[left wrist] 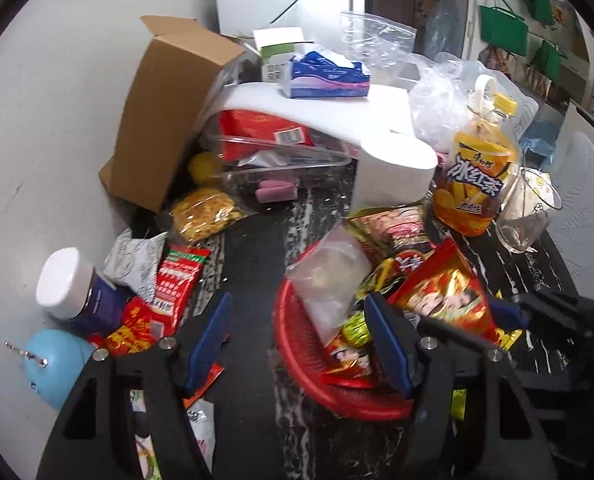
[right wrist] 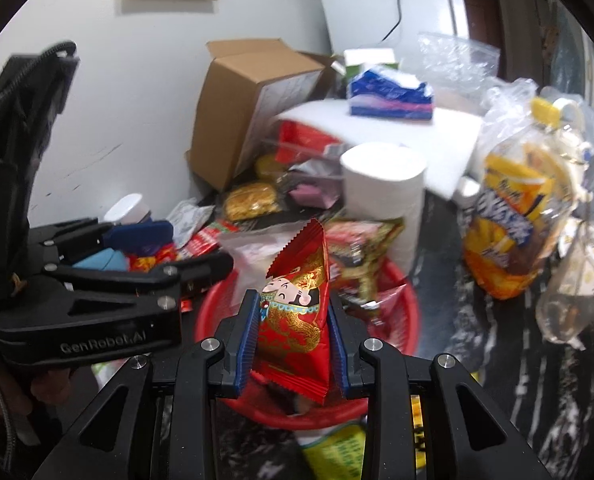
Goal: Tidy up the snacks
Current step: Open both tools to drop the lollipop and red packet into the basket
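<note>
A red basket (left wrist: 297, 364) on the dark marble table holds several snack packets and a clear bag (left wrist: 329, 276). My left gripper (left wrist: 297, 344) is open and empty, its right finger over the basket's left part. My right gripper (right wrist: 293, 336) is shut on a red and gold snack packet (right wrist: 297, 320) and holds it upright above the basket (right wrist: 405, 316). That packet also shows in the left wrist view (left wrist: 445, 296), at the basket's right side. Loose red snack packets (left wrist: 173, 284) lie left of the basket. The left gripper (right wrist: 137, 256) shows at the left of the right wrist view.
A cardboard box (left wrist: 165, 112) leans on the wall at the back left. A paper roll (left wrist: 397, 172), an iced tea bottle (left wrist: 477, 172) and a glass (left wrist: 529, 212) stand behind the basket. A white-capped jar (left wrist: 73, 288) and a blue ball (left wrist: 57, 368) sit at the left.
</note>
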